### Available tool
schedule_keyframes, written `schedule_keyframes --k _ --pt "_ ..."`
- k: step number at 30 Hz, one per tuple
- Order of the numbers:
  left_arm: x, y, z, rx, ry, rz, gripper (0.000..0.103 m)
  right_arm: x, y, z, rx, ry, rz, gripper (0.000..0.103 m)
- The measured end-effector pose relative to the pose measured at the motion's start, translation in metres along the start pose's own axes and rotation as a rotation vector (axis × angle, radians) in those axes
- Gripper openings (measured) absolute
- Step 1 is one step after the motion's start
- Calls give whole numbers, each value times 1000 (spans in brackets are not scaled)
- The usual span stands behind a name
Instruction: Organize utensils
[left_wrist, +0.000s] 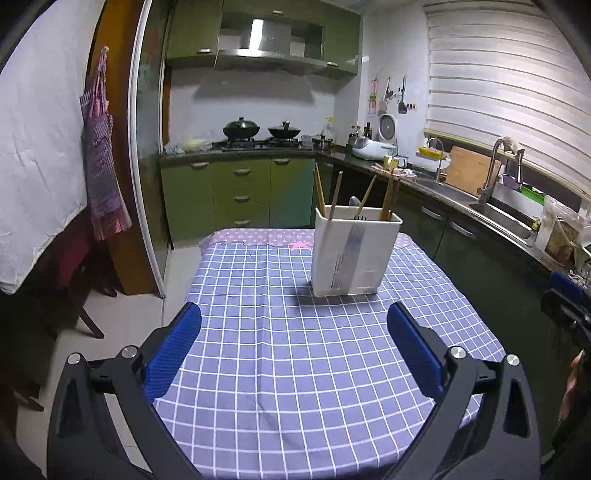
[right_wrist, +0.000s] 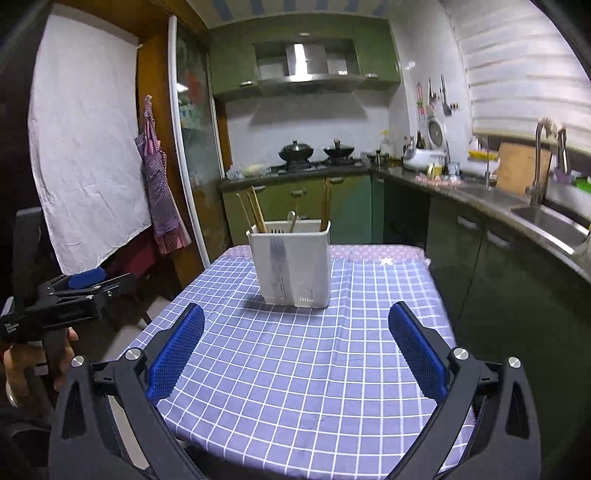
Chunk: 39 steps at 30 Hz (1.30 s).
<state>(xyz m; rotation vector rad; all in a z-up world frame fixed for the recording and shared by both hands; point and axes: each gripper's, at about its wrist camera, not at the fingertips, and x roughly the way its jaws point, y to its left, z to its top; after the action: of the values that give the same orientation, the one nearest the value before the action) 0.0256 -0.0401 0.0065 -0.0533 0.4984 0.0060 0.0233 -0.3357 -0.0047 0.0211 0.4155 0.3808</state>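
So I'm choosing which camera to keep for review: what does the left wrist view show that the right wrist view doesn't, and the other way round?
Only the left wrist view shows the bags on the counter past the sink, and the right gripper's dark frame at its right edge.

Only the right wrist view shows the left gripper from the side, held in a hand.

Both show the white utensil holder with chopsticks standing on the checked tablecloth, each view's own blue pads spread open with nothing between them, and the stove.

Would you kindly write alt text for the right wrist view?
A white utensil holder containing wooden chopsticks, a spoon and forks stands on a blue checked tablecloth. The open right tool frames it from the near side, and the left tool shows at the left edge.
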Motion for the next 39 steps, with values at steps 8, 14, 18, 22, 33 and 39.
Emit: schedule_keyframes --k 8,14,18,22,33,39 --pt "-27 3 -5 -1 -29 -7 96 -29 18 -2 -15 -19 -4 98" --pt "-34 7 -5 -19 -31 6 96 -34 21 1 -17 -34 -9 98" --pt "-35 6 -6 -16 -33 15 96 -34 22 1 -17 -32 -10 98" --pt "-37 3 -6 -9 -33 15 96 -34 22 3 -15 -33 -12 98" --pt "-37 3 -6 -19 -25 -1 96 -28 21 6 -15 -19 3 98" --pt "-38 3 -7 -22 -24 -4 96 -27 23 6 -17 -18 6 98"
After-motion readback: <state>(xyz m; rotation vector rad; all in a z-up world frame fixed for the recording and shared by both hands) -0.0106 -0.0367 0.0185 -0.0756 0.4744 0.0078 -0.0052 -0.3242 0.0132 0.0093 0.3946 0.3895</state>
